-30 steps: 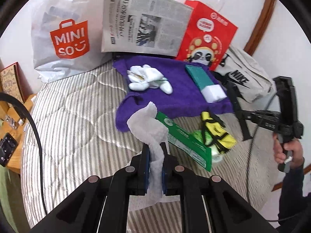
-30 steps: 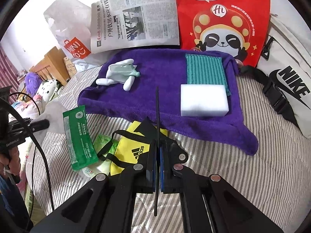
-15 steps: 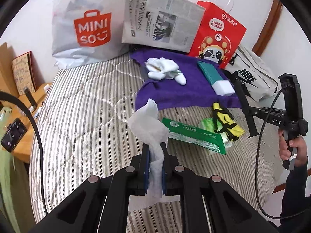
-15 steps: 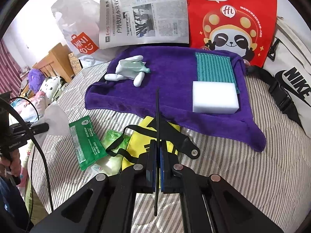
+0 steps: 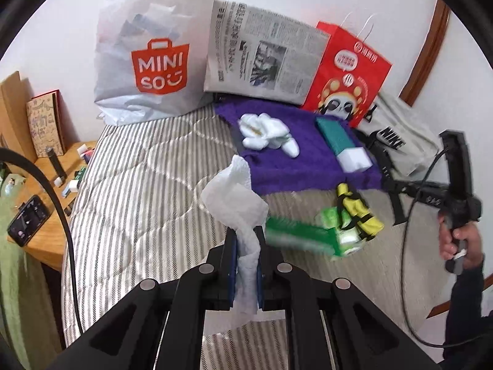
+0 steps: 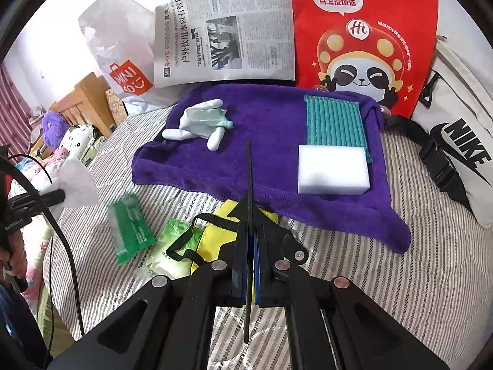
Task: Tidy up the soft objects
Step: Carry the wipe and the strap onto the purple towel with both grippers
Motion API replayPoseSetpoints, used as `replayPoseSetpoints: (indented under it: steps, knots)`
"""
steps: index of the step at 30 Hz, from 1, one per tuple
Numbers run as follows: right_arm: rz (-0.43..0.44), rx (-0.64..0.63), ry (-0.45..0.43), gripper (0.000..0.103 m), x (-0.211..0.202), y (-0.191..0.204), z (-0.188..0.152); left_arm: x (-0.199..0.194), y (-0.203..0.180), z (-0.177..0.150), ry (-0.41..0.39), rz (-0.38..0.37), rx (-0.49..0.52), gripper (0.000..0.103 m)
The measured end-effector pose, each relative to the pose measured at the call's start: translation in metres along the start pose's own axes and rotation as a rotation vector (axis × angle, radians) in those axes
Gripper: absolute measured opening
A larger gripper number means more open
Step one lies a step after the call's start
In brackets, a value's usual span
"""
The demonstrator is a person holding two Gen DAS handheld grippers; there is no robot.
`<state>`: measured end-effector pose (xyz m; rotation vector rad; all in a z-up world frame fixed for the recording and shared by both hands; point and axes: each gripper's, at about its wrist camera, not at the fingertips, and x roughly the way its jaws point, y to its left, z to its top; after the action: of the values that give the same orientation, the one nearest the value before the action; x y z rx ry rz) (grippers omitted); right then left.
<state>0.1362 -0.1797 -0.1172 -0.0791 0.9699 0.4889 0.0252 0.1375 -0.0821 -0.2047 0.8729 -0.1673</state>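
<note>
Left claw (image 5: 246,256) clamped on a white tissue (image 5: 237,197), pads pinching its lower part, rest billowing up above the fingers, held over the striped bed (image 5: 138,191).

Right claw (image 6: 249,265) fully closed on a thin black strap (image 6: 248,185) that runs up between the pads.

Landmark is the purple towel (image 6: 265,160), spread on the bed:
- on it: white glove (image 6: 200,123) at its left end, teal cloth (image 6: 334,120) and white sponge block (image 6: 332,169) at its right end, sponge overlapping the cloth's near edge
- just off its near edge: yellow-black bag (image 6: 215,237), with a green tissue pack (image 6: 131,225) to the bag's left
- behind it: newspaper (image 6: 225,34), red panda bag (image 6: 363,40)
- right of it: white Nike bag (image 6: 462,141)
</note>
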Motion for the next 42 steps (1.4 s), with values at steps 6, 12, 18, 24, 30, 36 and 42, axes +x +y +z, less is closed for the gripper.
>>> replayPoseSetpoints:
  steps: [6,12,18,24,30,36,42]
  knots:
    - [0.002,-0.003,0.006,0.003,0.004,0.0,0.002,-0.001,-0.004,0.01,-0.009,-0.007,0.013,0.01]
    - [0.007,-0.009,0.008,0.003,0.008,0.004,0.013,0.008,-0.017,0.024,-0.014,-0.039,0.036,0.01]
    - [0.012,-0.003,-0.008,0.003,0.014,0.002,0.045,0.03,-0.036,0.052,-0.007,-0.08,0.067,0.01]
    - [0.015,0.014,-0.003,0.003,0.036,-0.01,0.082,0.069,-0.049,0.086,0.018,-0.129,0.094,0.01]
    - [0.007,0.022,0.021,0.003,0.068,-0.022,0.112,0.109,-0.061,0.115,0.05,-0.197,0.128,0.01]
    - [-0.002,0.03,0.062,0.003,0.102,-0.032,0.127,0.151,-0.069,0.123,0.12,-0.221,0.166,0.01]
    - [-0.01,0.043,0.114,0.003,0.131,-0.04,0.133,0.181,-0.061,0.115,0.198,-0.201,0.194,0.01]
